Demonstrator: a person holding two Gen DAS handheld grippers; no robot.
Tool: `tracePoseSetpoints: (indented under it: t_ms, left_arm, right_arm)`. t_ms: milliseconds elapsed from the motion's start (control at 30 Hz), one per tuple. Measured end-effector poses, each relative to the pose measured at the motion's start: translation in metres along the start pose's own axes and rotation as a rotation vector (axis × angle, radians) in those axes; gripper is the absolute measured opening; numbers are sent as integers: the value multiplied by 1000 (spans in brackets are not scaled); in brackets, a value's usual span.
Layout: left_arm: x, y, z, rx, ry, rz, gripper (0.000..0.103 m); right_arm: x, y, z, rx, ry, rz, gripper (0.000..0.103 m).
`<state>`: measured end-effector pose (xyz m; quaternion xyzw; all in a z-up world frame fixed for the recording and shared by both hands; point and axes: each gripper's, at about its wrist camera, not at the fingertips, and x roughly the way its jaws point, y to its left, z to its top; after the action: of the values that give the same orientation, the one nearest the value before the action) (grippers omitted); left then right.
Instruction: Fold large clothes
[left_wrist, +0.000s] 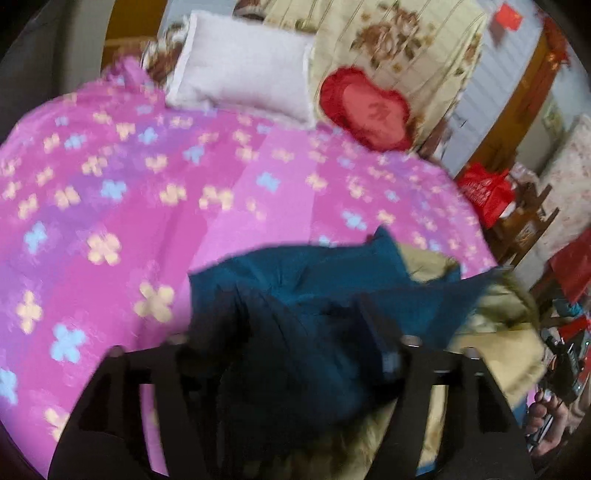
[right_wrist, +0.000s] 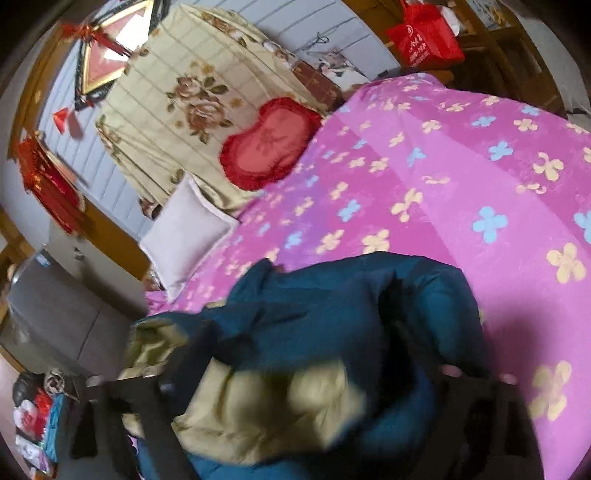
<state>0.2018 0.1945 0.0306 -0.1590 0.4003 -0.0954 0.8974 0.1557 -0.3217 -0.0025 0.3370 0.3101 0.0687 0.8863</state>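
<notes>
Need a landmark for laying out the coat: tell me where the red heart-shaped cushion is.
The red heart-shaped cushion sits at the head of the bed, leaning on the cream floral quilt, right of the white pillow in the left wrist view.

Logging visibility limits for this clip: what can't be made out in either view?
- Left wrist: the blue jacket drapes over the left gripper, hiding whether the jaws are shut.
- Right wrist: jacket and its beige lining cover the right gripper; grip unreadable.
- Both: motion blur; the jacket's shape is bunched, its lower part cut off by the frame edge.
</notes>
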Motion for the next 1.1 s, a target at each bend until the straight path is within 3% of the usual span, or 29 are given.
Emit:
tracePoseSetpoints:
  t_ms: [167,433,533,600,633,667,733,800,933,1000,1033,1067,1100]
  left_arm:
    - [-50,2,-17,-6,-108,58,79]
    - [-62,-25,-112,47,-36,34,79]
    - [-54,-44,-119,91,-10,33,79]
    - [-48,-57,-106,113,-30,77,79]
    - [-45,-61,-98,115,-37,81,79]
    - [-39,-67,-86,121,-40,80,79]
    - [-28,-75,-67,132,-48,90,79]
    - [-14,-83,-44,134,-55,99,79]
    - [12,-94,2,120,-62,91,79]
    - [28,-99,18,136,-63,115,79]
    - [34,-100,22,145,-55,131,79]
    - [43,-100,25,153,-46,163,79]
    - [50,-100,26,156,-36,180,79]
  right_arm:
    - [-33,20,-18,-81,-37,-25,92]
    - [-45,44,-53,-367,60,-78,92]
    - [-41,39,-54,-363,81,-110,92]
    - [-37,36,-51,-354,82,-113,90]
    - [-33,38,-48,-360,84,-131,80]
    - [-29,39,-46,-369,90,-135,58]
    - [-14,41,-37,-362,119,-129,44]
    - [4,44,-28,-340,152,-101,44]
    - [35,51,-2,-285,129,-113,47]
    - [49,47,6,-245,137,-143,62]
    - [53,43,9,-220,133,-164,81]
    - [54,42,11,-210,127,-167,90]
    - [53,42,12,-207,114,-161,90]
